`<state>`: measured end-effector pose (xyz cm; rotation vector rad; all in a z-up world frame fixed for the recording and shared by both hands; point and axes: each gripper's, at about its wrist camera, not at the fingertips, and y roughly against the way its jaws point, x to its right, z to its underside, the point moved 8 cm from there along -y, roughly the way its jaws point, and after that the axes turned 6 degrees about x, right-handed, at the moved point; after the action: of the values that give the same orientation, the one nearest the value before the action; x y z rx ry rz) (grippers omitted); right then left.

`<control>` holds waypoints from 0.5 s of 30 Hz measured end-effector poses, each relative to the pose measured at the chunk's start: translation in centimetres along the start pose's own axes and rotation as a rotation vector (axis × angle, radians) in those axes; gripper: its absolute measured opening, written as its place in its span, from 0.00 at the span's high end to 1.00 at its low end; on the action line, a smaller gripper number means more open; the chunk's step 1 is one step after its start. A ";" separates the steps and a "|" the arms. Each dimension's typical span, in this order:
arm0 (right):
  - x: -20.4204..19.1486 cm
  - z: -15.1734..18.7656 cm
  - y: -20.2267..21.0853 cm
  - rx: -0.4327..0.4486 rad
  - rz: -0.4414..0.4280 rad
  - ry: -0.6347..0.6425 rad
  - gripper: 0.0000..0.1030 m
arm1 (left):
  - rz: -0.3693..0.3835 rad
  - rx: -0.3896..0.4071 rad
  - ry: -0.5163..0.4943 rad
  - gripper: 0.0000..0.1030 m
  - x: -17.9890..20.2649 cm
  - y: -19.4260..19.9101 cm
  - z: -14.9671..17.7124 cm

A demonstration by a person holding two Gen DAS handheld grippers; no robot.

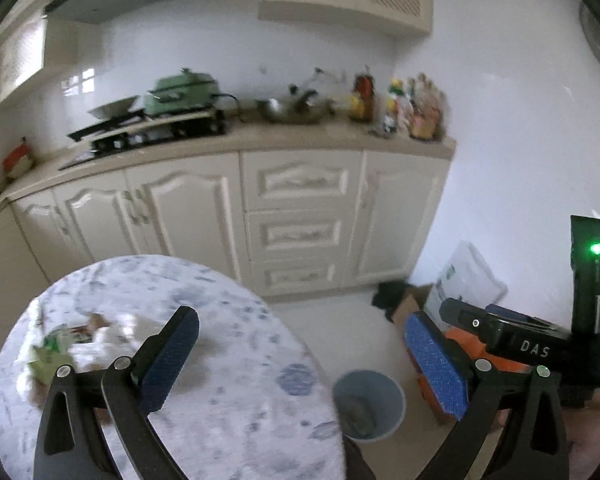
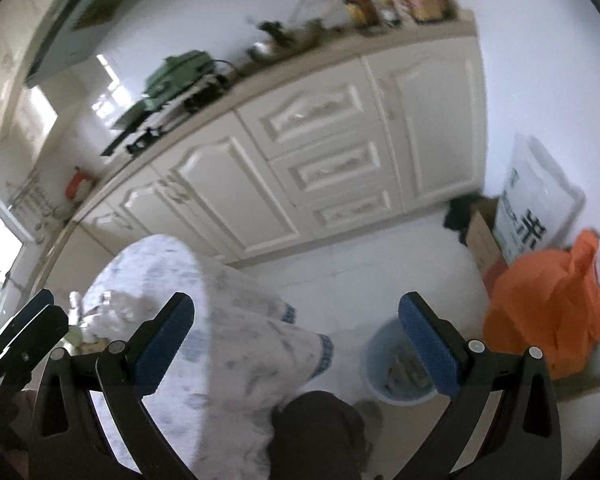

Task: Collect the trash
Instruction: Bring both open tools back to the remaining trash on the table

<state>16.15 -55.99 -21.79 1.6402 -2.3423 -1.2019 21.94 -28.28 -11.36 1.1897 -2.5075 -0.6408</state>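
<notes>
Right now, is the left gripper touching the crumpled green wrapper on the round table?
Apart. In the left wrist view the open left gripper hovers above the table, with cloth visible between its fingers and the green wrapper.

Left gripper [image 1: 304,364]: jaws spread wide, nothing between the blue ribbed pads [image 1: 167,364]; black finger arms angle outward from the lower frame edge. Right gripper [image 2: 295,344]: jaws likewise wide apart, blue pads [image 2: 428,348] bare, holding nothing. The right gripper's black body with a lit green lamp shows at the right of the left wrist view, close beside the left gripper
</notes>
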 end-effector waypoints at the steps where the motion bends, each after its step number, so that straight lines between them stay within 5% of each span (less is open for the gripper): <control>1: -1.3 -0.2 0.4 0.008 -0.014 0.022 0.00 | -0.010 0.019 0.012 0.01 -0.8 1.4 0.0; 15: -16.1 -0.9 4.4 0.110 -0.156 0.270 0.00 | -0.187 0.172 0.120 0.01 -7.4 16.6 3.1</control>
<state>20.18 -42.74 -12.38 1.9146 -2.1834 -0.8200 14.27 -12.38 -6.15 1.4905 -2.4096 -0.3886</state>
